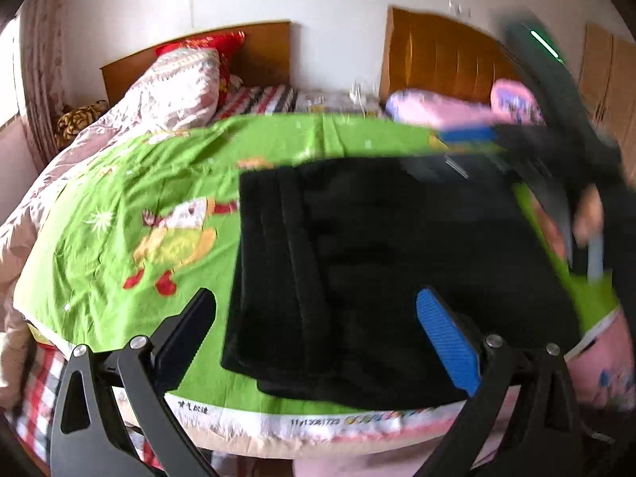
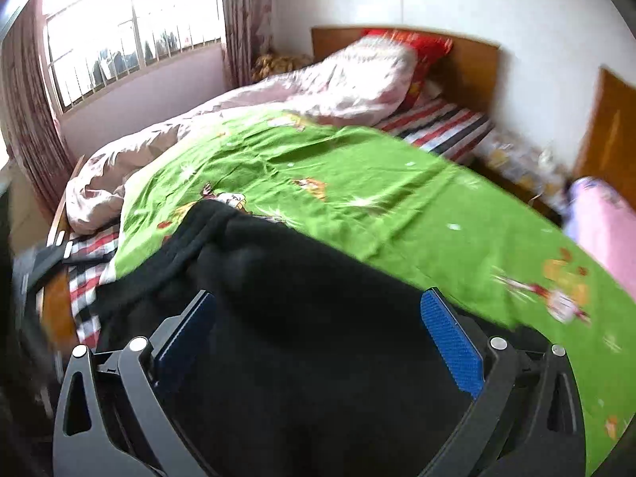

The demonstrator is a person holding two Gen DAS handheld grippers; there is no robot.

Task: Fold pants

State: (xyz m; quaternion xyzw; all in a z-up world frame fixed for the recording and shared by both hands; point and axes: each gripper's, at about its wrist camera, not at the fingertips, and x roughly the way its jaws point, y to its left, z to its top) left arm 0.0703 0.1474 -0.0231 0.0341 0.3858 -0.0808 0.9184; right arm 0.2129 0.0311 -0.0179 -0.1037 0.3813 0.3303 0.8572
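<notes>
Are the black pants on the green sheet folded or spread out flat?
Folded. In the left wrist view the black pants lie as a compact rectangle on the green sheet, with several stacked layer edges along their left side.

Left hand-held gripper (image 1: 318, 338) and right hand-held gripper (image 2: 318, 342), jaws wide apart, both empty.

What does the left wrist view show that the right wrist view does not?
Only the left wrist view shows the right gripper and the second wooden headboard in full. Only the right wrist view shows the window and curtains. Both show the black pants on the green sheet, the pink quilt, and open fingers.
</notes>
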